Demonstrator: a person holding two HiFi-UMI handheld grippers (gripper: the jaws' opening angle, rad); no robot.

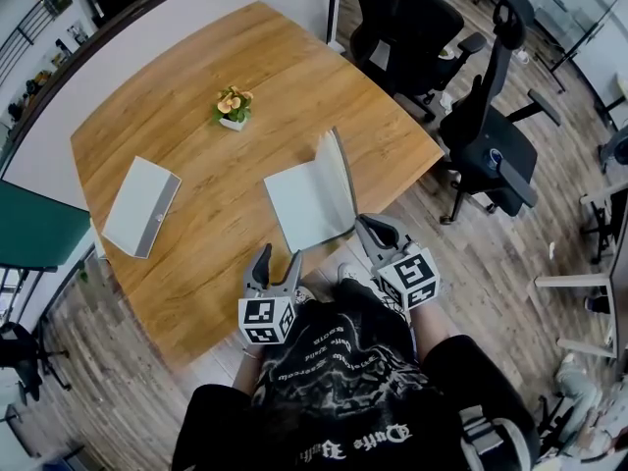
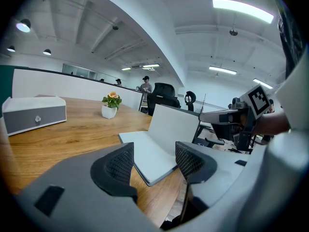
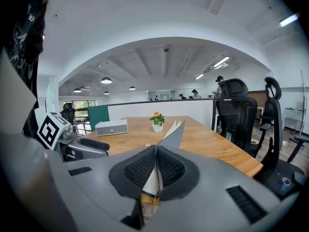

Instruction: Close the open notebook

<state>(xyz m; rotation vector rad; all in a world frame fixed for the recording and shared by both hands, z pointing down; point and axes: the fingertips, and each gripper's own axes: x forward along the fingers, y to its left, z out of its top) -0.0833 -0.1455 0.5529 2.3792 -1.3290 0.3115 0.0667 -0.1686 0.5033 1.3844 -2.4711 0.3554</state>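
Observation:
The grey notebook (image 1: 299,207) lies open near the front right of the wooden table (image 1: 196,155). Its left half is flat and its right cover (image 1: 340,170) stands tilted up. My right gripper (image 1: 366,227) is at the cover's near corner, shut on its edge. In the right gripper view the pads (image 3: 168,167) pinch the white pages and cover (image 3: 175,134). My left gripper (image 1: 278,260) hovers open by the table's front edge, just left of the notebook, with nothing between its fingers. In the left gripper view the notebook (image 2: 152,153) lies beyond the open jaws.
A small potted flower (image 1: 234,107) stands mid-table behind the notebook. A grey box (image 1: 142,206) lies at the table's left. Black office chairs (image 1: 486,140) stand to the right of the table on the wooden floor.

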